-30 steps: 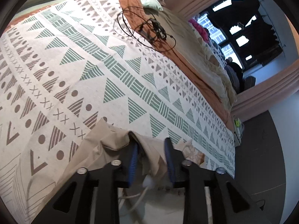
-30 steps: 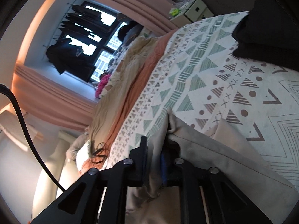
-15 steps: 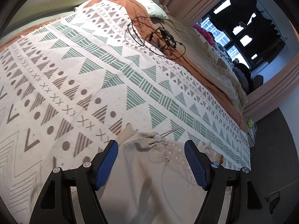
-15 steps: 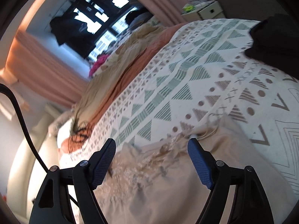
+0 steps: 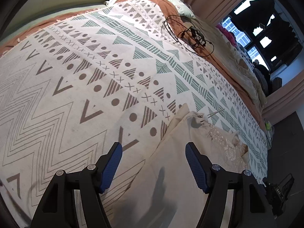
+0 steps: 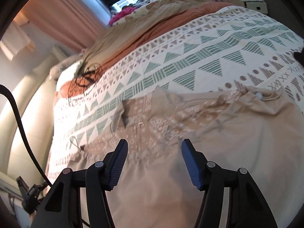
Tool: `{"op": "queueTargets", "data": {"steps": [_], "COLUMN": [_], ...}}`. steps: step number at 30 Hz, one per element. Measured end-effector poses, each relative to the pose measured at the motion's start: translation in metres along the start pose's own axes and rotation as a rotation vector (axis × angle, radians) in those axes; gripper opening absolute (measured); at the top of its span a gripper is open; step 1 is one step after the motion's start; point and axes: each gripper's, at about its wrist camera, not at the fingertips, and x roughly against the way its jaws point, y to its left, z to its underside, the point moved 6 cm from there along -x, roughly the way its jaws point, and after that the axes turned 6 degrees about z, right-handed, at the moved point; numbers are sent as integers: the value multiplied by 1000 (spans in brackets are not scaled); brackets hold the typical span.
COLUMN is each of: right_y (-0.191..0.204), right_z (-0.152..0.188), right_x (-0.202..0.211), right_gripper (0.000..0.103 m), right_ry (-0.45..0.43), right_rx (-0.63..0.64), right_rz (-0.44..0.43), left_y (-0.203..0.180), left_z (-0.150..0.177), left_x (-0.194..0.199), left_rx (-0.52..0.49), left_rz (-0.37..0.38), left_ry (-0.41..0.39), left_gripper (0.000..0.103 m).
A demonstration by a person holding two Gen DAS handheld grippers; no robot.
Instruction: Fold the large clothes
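A large beige garment [image 5: 182,163] with an embroidered top and drawstrings lies spread on the patterned bedspread [image 5: 95,76]. My left gripper [image 5: 153,163] is open and empty, hovering above the garment's left edge. In the right wrist view the same garment [image 6: 209,152] fills the lower half, its embroidered band and collar toward the bed's middle. My right gripper [image 6: 153,163] is open and empty above the garment's middle.
A tangle of black cable [image 5: 190,36] lies on the rust blanket near the pillow [image 5: 171,3]; it also shows in the right wrist view [image 6: 85,77]. A dark garment [image 6: 300,57] sits at the right edge. Curtains, a window and a bedside box [image 6: 254,3] lie beyond the bed.
Both grippers were shut on the garment's top edge a second ago. They let go, opened wide and drew back; the garment now lies flat on the bed.
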Motion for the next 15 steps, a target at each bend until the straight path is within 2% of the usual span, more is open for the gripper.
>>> {"op": "queueTargets", "data": {"steps": [2, 7, 9, 10, 15], "right_y": [12, 39, 48, 51, 57], "right_z": [8, 25, 33, 38, 55], "right_x": [-7, -19, -30, -37, -72], "right_gripper": [60, 59, 55, 50, 49], "right_ry": [25, 63, 93, 111, 189], "right_rx": [23, 99, 121, 131, 165], "right_rz": [5, 29, 41, 54, 139], "left_y": [9, 31, 40, 45, 61], "left_z": [5, 18, 24, 26, 38], "left_x": [6, 11, 11, 11, 12], "left_rx": [5, 28, 39, 47, 84], "left_rz": [-9, -31, -45, -51, -64], "left_ry": [2, 30, 44, 49, 65], "left_gripper": [68, 54, 48, 47, 46]}}
